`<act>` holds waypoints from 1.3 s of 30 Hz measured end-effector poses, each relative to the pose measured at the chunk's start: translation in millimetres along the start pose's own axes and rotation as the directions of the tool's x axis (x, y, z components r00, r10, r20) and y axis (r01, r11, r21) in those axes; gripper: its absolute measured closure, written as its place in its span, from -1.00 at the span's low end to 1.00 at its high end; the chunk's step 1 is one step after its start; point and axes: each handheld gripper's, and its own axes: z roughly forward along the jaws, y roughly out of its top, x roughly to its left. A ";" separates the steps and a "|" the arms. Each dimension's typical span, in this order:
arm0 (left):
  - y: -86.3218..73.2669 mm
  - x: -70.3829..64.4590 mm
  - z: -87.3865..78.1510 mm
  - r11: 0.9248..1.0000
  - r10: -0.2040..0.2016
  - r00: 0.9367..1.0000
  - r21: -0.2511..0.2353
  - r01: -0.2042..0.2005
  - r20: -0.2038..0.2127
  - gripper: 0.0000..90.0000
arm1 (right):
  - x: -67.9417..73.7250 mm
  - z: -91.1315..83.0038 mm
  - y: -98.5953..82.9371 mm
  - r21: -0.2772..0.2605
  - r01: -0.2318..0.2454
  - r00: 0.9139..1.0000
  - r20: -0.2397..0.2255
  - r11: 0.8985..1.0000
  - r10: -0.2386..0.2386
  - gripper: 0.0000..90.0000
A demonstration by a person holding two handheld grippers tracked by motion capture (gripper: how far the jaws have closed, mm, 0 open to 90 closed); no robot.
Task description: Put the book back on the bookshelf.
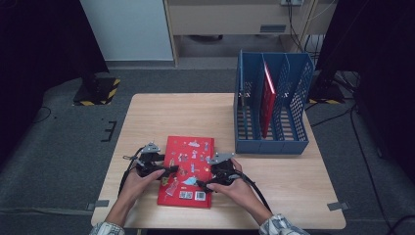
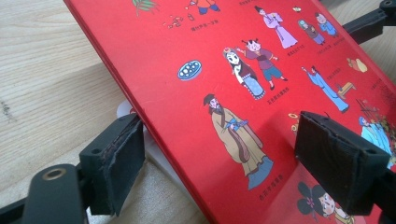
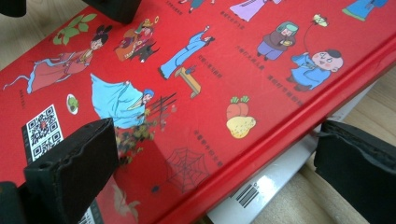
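A red picture book (image 1: pixel 186 169) with cartoon figures lies on the wooden table (image 1: pixel 176 112) near its front edge. My left gripper (image 1: pixel 166 171) is open at the book's left edge. In the left gripper view (image 2: pixel 224 163) one pad (image 2: pixel 116 163) sits beside and below that edge and the other hovers over the cover (image 2: pixel 210 70). My right gripper (image 1: pixel 203 186) is open at the book's right edge (image 3: pixel 215 172), one pad over the cover (image 3: pixel 196 93), the other outside the edge. Something white with a barcode (image 3: pixel 261 186) shows beneath the book.
A blue slotted file rack (image 1: pixel 271 105) stands at the table's right rear with a red book (image 1: pixel 267 100) upright in its middle slot. Bare tabletop stretches behind the book and to its left. Dark floor surrounds the table.
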 end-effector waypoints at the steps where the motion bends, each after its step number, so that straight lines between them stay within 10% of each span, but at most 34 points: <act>1: 0.3 -0.4 0.2 1.000 0.004 1.000 -0.001 -0.004 0.001 -0.65 | -0.6 0.4 0.2 0.000 -0.008 1.000 -0.001 1.000 0.008 -1.00; 12: 3.1 -3.8 -1.2 1.000 0.015 1.000 0.006 -0.015 -0.003 -0.63 | -4.4 0.0 11.3 0.053 -0.049 0.999 0.010 0.997 0.048 -0.90; 39: 40.8 -8.1 -17.7 0.996 0.054 0.996 -0.065 -0.058 -0.064 -0.27 | -27.4 -24.5 56.1 -0.011 -0.048 0.996 0.080 0.999 0.048 -0.59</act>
